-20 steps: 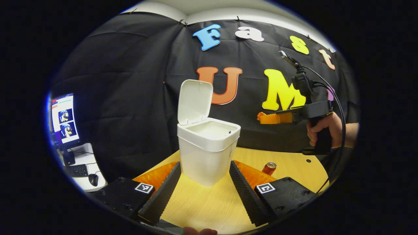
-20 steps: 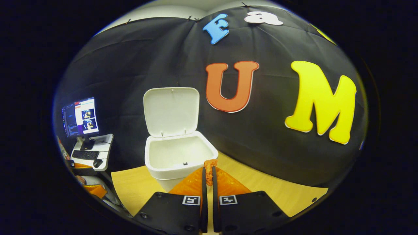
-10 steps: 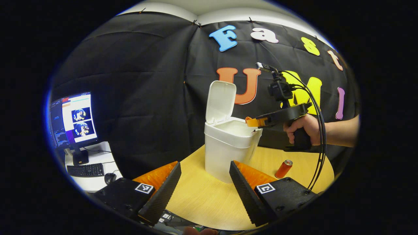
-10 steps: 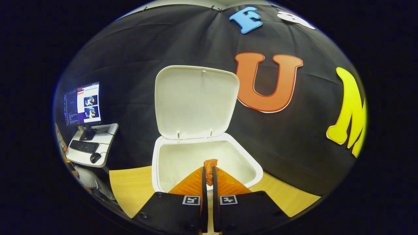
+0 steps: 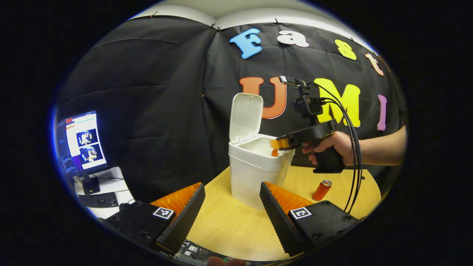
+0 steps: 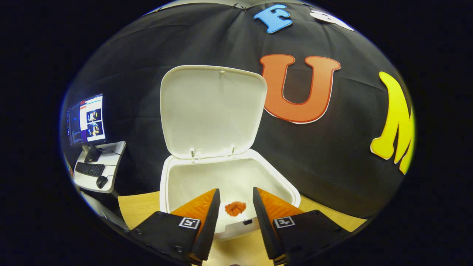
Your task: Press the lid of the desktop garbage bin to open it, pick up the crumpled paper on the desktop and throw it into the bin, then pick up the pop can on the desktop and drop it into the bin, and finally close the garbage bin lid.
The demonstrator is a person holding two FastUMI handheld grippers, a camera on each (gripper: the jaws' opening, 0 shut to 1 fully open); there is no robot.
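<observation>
Crumpled paper (image 6: 235,208), orange wad, is loose between the right gripper (image 6: 234,212) fingers and touching neither, over the bin (image 6: 168,184) opening. In left gripper view the paper (image 5: 275,152) sits just under the right gripper (image 5: 275,143) tip, at bin (image 5: 251,173) rim level, inside the opening. Right jaws apart, nothing clamped.

Bin is white, on the wood table (image 5: 229,229), lid (image 6: 212,111) swung up and back, approx upright on its hinge. Lid (image 5: 245,116) same in left gripper view.

Pop can (image 5: 321,190) is on the table, tilted, right of the bin and well apart from it, below the hand (image 5: 330,146) holding the right gripper.

Left gripper (image 5: 232,216): jaws wide apart, empty, held back from the bin w/ the bin framed between the fingers.

Bkgd left: monitor (image 5: 79,142), keyboard (image 5: 98,199) on a small white desk (image 6: 101,164).
</observation>
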